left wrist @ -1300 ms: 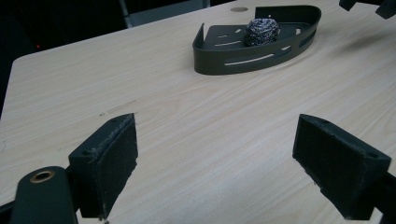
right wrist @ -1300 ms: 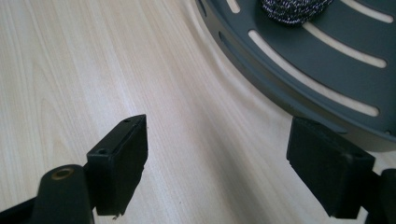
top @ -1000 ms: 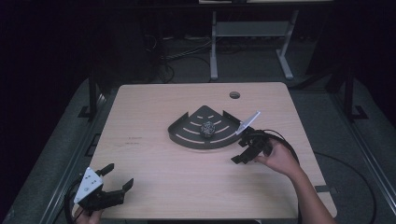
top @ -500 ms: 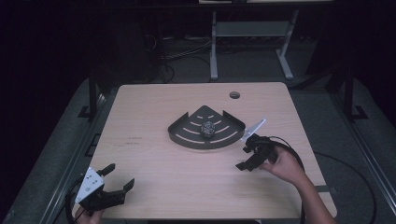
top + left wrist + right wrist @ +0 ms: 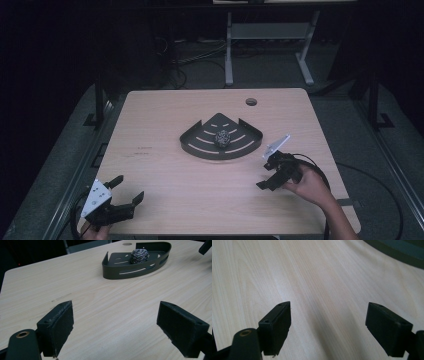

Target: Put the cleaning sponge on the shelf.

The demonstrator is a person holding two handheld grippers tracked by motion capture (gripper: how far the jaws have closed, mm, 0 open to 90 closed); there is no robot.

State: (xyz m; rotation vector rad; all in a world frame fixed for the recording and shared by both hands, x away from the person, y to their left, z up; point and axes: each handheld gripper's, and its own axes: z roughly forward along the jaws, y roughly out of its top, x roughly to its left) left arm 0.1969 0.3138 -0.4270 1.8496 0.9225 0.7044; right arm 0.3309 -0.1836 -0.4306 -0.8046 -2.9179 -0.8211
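At the left near corner of the tabletop, the left gripper rests low in the person's hand, its fingers spread wide apart with nothing but bare wood between them. In the left gripper view it looks across the wood toward the tray, which lies well apart from it.

Near the middle of the tabletop sits a dark fan-shaped tray with a curved slotted wall toward the person and two straight walls meeting at a point on the far side. A steel wool ball lies inside it, about in the centre of the tray floor. In the left gripper view the ball rests on the slotted floor behind the curved wall.

Beyond the tray, toward the far edge, a round cable hole shows in the wood.

To the right of the tray, the right gripper is held just above the tabletop, near the tray's right corner but apart from it. Its fingers stand wide apart and hold nothing; only pale wood lies between them, and the tray's dark edge crosses the upper right corner of the right gripper view.
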